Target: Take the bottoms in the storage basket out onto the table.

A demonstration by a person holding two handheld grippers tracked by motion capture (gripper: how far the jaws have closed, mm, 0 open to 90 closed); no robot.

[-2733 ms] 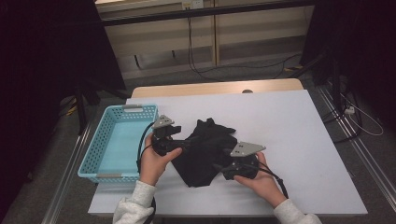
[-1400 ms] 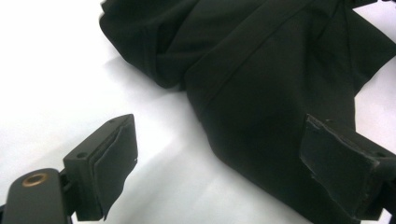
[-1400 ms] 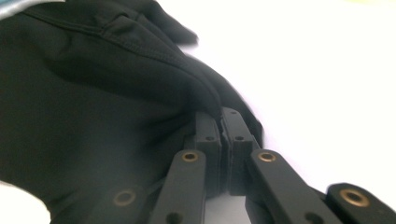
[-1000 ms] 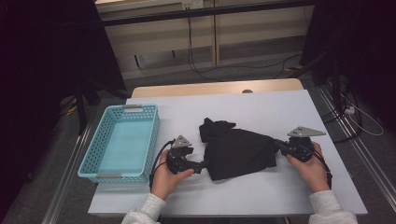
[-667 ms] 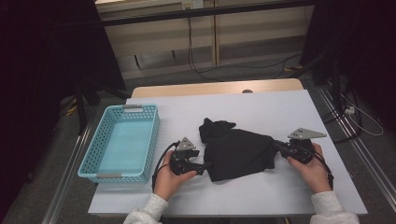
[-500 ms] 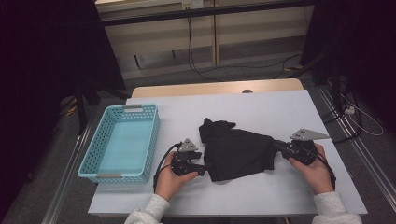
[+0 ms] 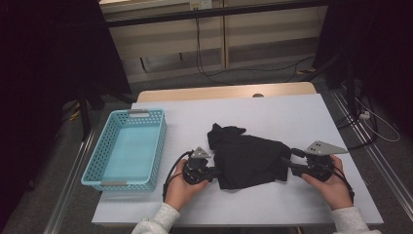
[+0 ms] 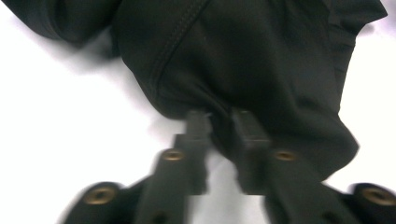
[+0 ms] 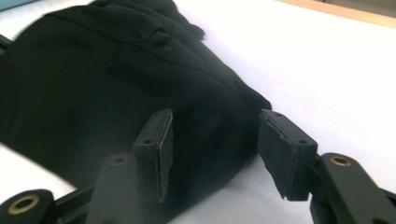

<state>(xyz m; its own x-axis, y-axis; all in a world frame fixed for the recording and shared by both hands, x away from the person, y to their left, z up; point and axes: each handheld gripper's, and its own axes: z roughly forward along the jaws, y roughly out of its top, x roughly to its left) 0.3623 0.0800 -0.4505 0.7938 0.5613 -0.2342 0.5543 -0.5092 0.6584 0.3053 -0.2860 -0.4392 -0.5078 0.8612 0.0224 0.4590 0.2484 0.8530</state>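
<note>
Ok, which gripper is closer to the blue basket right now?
Left. The left gripper sits just right of the blue basket, its jaws just closed onto the edge of the black cloth. The right gripper is at the cloth's far side, jaws opening.

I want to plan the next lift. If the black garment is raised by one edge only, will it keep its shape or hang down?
Probably it hangs down: the black garment lies in soft folds and creases on the table, so it looks floppy. It seems light, since the left gripper bunches its edge with a small pinch. The matte fabric should not slip much.
</note>
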